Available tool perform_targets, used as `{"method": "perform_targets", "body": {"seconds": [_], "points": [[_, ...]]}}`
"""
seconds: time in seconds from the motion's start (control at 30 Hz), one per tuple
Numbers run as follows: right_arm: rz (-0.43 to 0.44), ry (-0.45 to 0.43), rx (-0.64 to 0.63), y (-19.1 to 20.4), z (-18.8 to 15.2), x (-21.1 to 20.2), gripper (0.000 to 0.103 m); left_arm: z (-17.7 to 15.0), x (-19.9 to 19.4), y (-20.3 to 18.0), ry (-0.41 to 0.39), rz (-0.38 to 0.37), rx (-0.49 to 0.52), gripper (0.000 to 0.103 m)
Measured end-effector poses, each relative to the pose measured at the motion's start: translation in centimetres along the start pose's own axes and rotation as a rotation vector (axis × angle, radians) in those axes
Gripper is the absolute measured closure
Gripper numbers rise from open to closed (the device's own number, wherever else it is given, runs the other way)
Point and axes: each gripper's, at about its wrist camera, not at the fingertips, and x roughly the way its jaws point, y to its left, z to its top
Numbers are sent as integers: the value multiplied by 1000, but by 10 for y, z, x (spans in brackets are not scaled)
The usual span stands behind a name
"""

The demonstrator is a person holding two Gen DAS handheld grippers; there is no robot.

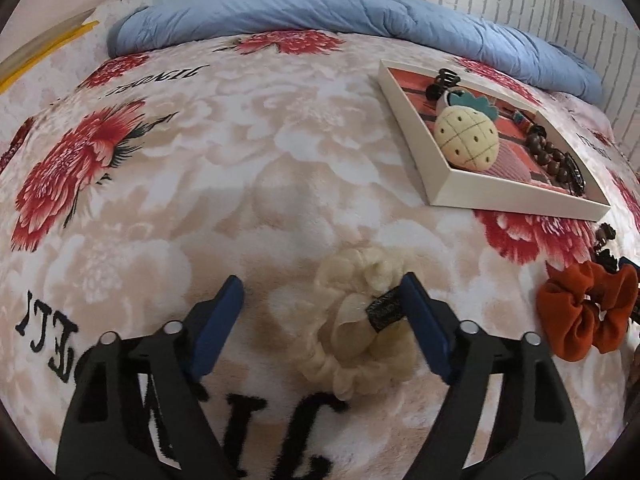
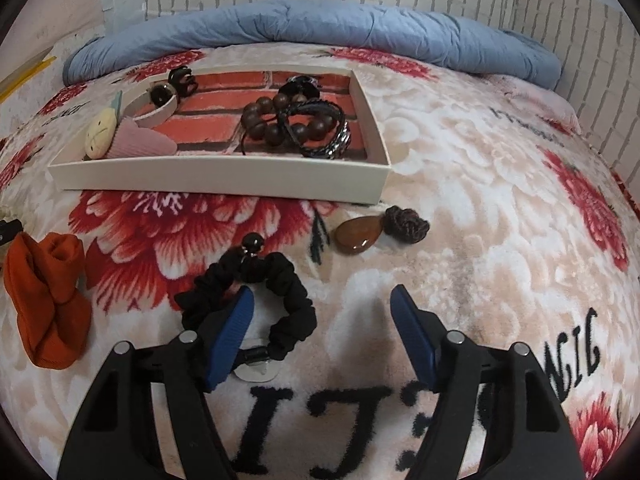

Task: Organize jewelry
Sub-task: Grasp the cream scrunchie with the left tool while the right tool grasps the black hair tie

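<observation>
Plush floral blanket (image 1: 168, 208) fills both of my views, with a rolled blue duvet (image 1: 320, 12) along the white brick wall behind it. My left gripper (image 1: 324, 300) hangs low over the blanket with its blue pads spread; a cream scrunchie (image 1: 352, 340) lies between them, its black tag just against the right-hand pad (image 1: 424, 320), while the other pad stands clear, so nothing is pinched. My right gripper (image 2: 322, 320) is spread too; a black scrunchie (image 2: 280, 300) lies on the blanket around and behind its left-hand pad (image 2: 232, 332), and I cannot tell whether that pad touches it. The other pad stands well clear. Beyond sits the shallow white tray (image 2: 220, 180) with a red brick-print floor, holding a wooden bead bracelet (image 2: 276, 120), dark braided bands (image 2: 320, 128), a black claw clip (image 2: 182, 78), a white band (image 2: 154, 106) and a pineapple plush (image 1: 466, 140). Just in front of the tray lie an amber teardrop pendant (image 2: 356, 236) touching a dark knotted piece (image 2: 406, 220). An orange scrunchie (image 1: 588, 312) lies on the blanket between my two grippers.
</observation>
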Motion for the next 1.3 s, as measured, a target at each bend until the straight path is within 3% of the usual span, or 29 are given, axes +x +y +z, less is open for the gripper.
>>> {"method": "perform_targets", "body": {"seconds": [0.17, 0.6, 1.3], "points": [[42, 14, 34, -6, -1, 4, 42, -1, -1, -4, -9, -13, 15, 40], [74, 11, 15, 4, 3, 3, 76, -2, -4, -18, -30, -35, 53, 73], [81, -2, 13, 3, 1, -1, 88, -5, -12, -25, -76, -13, 86, 94]]}}
